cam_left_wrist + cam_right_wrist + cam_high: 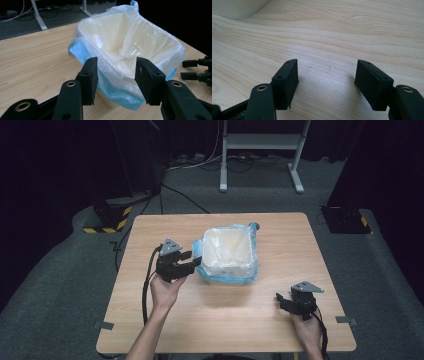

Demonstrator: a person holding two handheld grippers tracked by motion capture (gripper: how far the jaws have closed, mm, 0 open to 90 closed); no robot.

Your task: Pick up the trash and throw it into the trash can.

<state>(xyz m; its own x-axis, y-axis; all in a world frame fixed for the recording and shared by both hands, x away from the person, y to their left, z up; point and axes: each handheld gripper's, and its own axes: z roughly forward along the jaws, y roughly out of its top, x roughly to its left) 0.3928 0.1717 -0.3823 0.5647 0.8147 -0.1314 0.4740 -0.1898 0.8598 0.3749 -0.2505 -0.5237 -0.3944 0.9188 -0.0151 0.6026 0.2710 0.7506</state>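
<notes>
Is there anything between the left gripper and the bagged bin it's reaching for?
Nothing visible stands in the way. The left gripper sits with open jaws right at the near-left edge of the bin, its plastic bag liner folded over the rim. Between them shows only bare table. The right gripper rests apart, near the table's right front.

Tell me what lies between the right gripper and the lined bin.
Nothing: in the high view, bare table wood runs from the right gripper to the lined bin.
</notes>
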